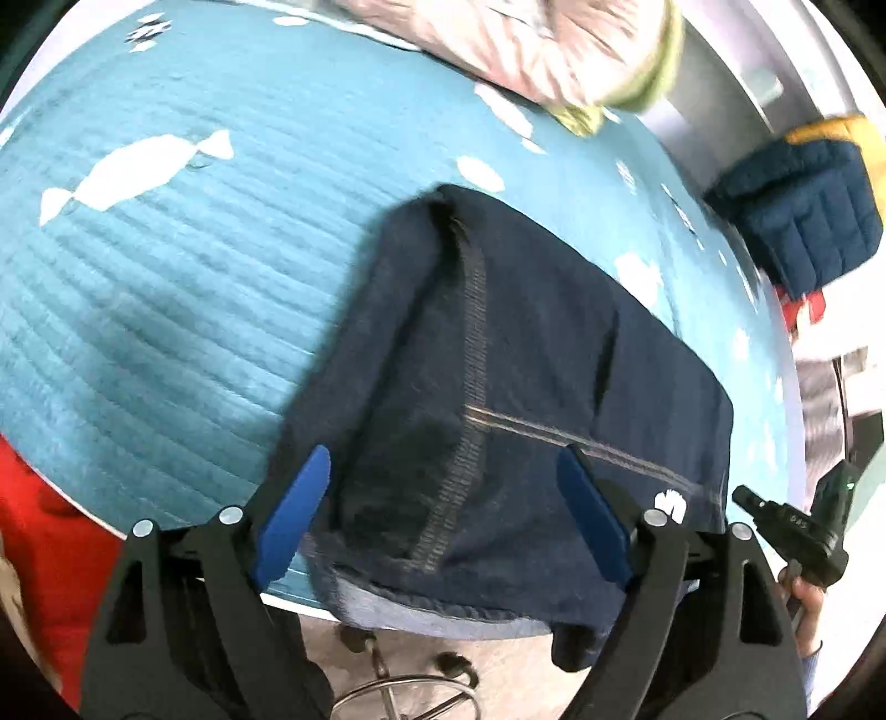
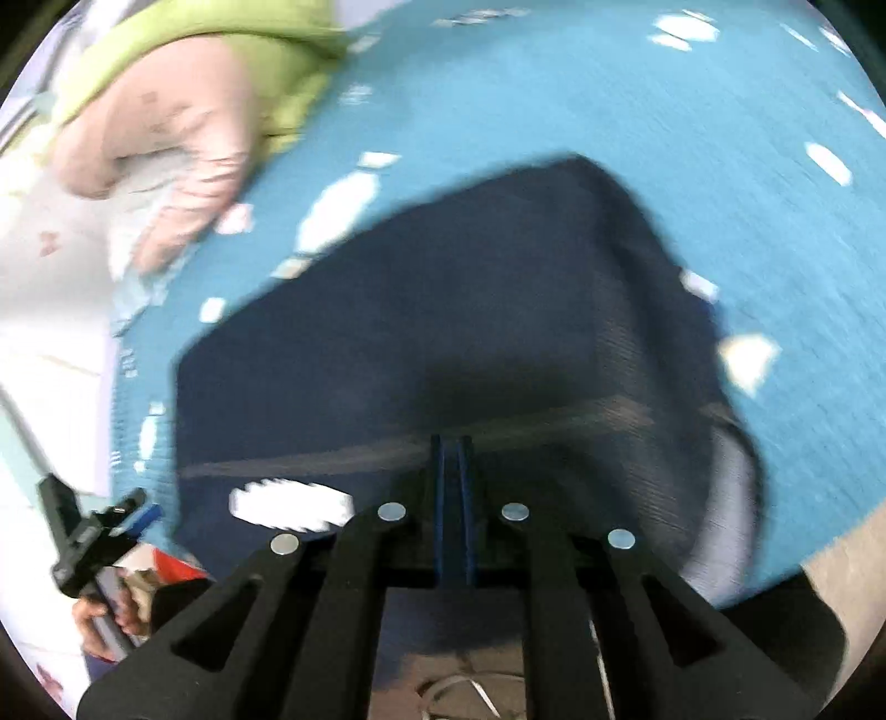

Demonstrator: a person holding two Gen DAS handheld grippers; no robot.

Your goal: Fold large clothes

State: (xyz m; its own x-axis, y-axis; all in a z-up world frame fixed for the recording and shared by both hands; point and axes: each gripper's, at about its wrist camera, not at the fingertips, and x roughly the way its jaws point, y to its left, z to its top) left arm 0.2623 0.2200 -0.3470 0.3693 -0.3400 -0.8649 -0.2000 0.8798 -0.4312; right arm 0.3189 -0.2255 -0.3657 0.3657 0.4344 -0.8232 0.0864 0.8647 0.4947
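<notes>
A dark navy garment (image 1: 498, 360) lies folded on a teal quilted cover (image 1: 166, 288), its near edge hanging over the table's front. My left gripper (image 1: 443, 487) is open, its blue pads wide apart just above the garment's near edge, holding nothing. In the right wrist view the same garment (image 2: 470, 310) fills the middle. My right gripper (image 2: 451, 443) is shut, its blue pads pressed together over the garment's near part; whether cloth is pinched between them is unclear. That view is blurred. The right gripper also shows at the right edge of the left wrist view (image 1: 797, 520).
A pink and green garment (image 1: 531, 50) lies at the back of the cover, also in the right wrist view (image 2: 183, 138). A navy and yellow padded jacket (image 1: 803, 210) sits at the right. Red cloth (image 1: 50, 559) is at the left. A stool base (image 1: 410, 681) stands on the floor below.
</notes>
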